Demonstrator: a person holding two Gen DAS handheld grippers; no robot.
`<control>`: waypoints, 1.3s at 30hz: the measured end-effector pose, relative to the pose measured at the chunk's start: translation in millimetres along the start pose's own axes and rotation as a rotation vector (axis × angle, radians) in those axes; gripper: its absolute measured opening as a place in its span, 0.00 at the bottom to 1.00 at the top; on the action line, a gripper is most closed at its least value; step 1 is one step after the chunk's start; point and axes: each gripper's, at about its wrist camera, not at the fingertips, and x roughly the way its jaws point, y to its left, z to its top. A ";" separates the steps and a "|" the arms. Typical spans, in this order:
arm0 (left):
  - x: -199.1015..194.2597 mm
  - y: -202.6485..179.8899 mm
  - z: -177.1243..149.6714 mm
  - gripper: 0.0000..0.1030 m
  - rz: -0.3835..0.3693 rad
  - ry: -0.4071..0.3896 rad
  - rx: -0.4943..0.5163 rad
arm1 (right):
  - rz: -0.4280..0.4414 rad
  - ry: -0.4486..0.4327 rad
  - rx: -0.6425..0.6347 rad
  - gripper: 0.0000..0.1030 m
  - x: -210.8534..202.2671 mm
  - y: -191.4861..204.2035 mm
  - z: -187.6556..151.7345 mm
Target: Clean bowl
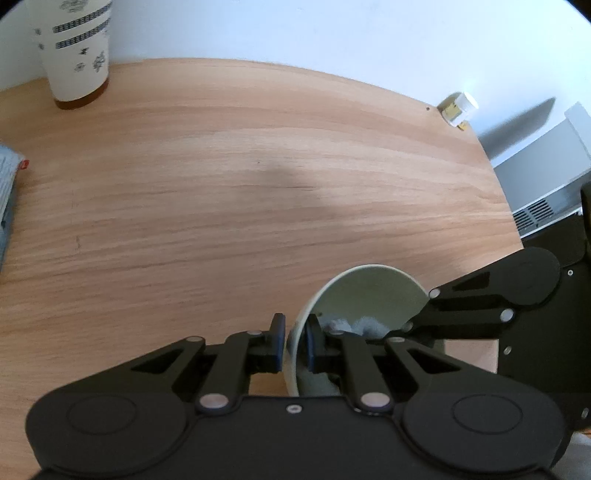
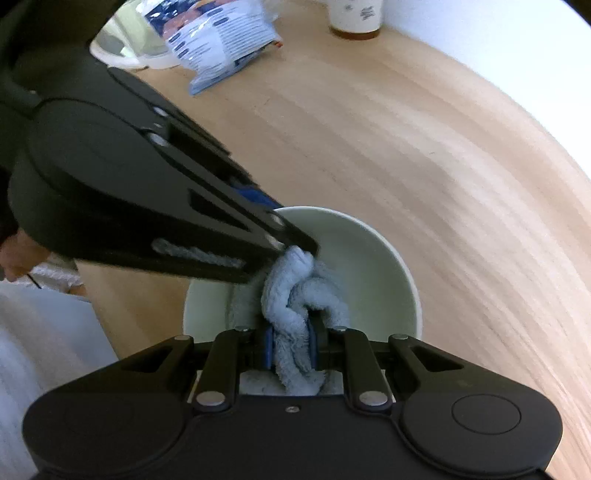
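A pale green bowl [image 1: 369,291] [image 2: 373,258] stands on the wooden table. My left gripper [image 1: 294,341] is shut on the bowl's rim, one pad outside the wall and one inside. My right gripper [image 2: 289,349] is shut on a light blue fluffy cloth [image 2: 299,291], which reaches down into the bowl and lies against its inner wall. In the left wrist view the cloth [image 1: 354,325] shows inside the bowl, with the right gripper's black linkage [image 1: 491,299] coming in from the right. The left gripper's body [image 2: 147,206] crosses the right wrist view from the left.
A patterned paper cup [image 1: 75,51] [image 2: 354,18] stands at the table's far edge. A blue and white packet [image 2: 218,40] and a white container [image 2: 122,48] lie at the far left. A small white and yellow object [image 1: 458,109] sits at the far right corner. A hand [image 2: 18,254] shows at left.
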 end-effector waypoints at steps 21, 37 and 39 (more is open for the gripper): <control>-19.2 10.3 -18.2 0.08 -0.046 -0.003 -0.006 | 0.254 -0.158 0.204 0.19 -10.1 -23.7 0.8; -14.2 2.9 -17.9 0.11 -0.049 0.011 0.029 | 0.117 -0.071 0.138 0.16 11.8 -11.6 -1.8; -15.1 3.2 -17.6 0.11 -0.057 0.008 0.021 | 0.070 -0.048 0.126 0.17 9.4 -8.1 -0.3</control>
